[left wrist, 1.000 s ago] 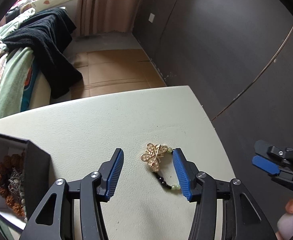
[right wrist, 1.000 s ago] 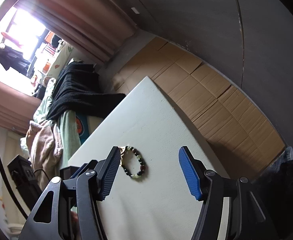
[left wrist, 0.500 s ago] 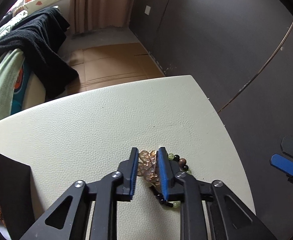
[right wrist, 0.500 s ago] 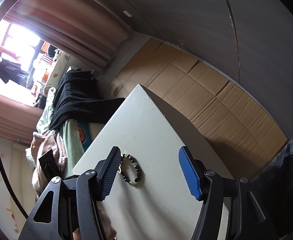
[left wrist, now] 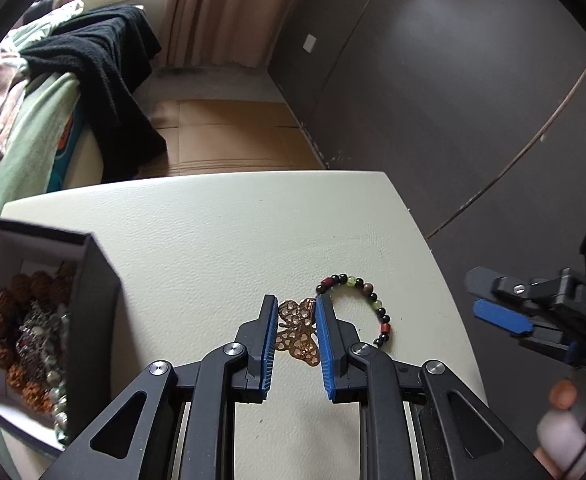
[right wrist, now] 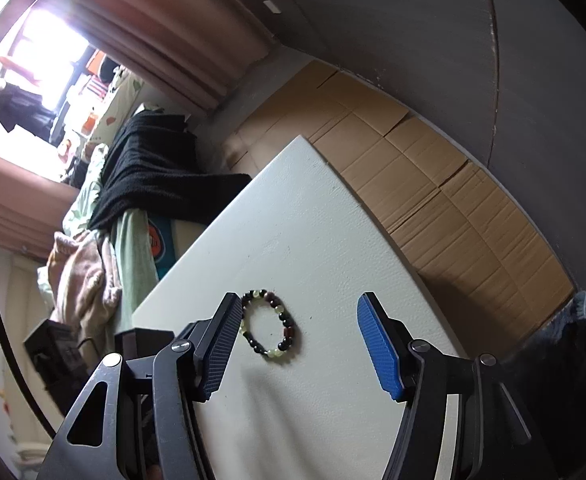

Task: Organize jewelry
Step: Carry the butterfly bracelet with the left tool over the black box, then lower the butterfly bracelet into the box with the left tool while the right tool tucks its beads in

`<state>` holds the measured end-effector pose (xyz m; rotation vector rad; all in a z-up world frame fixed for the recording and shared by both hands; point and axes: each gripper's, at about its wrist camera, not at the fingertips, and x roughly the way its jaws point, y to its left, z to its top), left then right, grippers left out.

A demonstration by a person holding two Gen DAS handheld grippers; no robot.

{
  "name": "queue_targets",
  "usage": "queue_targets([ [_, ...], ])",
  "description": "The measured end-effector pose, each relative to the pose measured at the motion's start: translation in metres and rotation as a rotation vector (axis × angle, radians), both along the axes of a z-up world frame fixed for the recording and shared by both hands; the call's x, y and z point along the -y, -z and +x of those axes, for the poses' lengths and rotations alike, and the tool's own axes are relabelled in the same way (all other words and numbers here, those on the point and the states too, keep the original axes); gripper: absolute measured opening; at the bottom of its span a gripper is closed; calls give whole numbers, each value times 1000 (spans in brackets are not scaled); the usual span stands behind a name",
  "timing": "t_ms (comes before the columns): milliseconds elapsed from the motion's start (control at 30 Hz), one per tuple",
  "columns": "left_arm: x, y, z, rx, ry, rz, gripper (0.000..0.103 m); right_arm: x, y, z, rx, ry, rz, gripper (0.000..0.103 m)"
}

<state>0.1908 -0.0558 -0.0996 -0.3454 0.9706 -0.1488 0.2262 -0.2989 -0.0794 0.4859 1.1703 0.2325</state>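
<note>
My left claw (left wrist: 296, 334) is closed down narrow on the gold butterfly brooch (left wrist: 298, 332), one blue pad against each side of it. The brooch sits between the pads with its long axis running roughly along my fingers, one filigree wing toward the far end of the table (left wrist: 197, 232), the other wing back toward me; whether it is clear of the surface I cannot tell. Just beside the right pad lies the beaded bracelet (left wrist: 367, 305), flat on the table, its loop partly hidden behind that finger. To the left, near the table edge, stands the open black box (left wrist: 93, 304) holding brown beads and silver pieces. My right claw (right wrist: 299, 340) stands wide open and grips nothing; it is off the table's right side, and through its camera the bracelet appears whole, a flat ring nearer its left pad.
</note>
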Motion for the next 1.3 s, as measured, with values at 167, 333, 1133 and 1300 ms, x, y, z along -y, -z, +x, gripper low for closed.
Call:
queue_targets([
  [167,-28,-19,-11,36,-40,-67,20,-25,8,0,0,-63,-94,56],
  [333,-56,-39,-23,82,-81,-79,20,-44,27,5,-17,-103,-200,47],
  [1133,-125,-50,-53,90,-170,-89,20,-95,39,15,71,-179,-345,12],
  [1300,-135,-47,-49,47,-180,-95,37,-87,17,8,95,-157,-201,12],
])
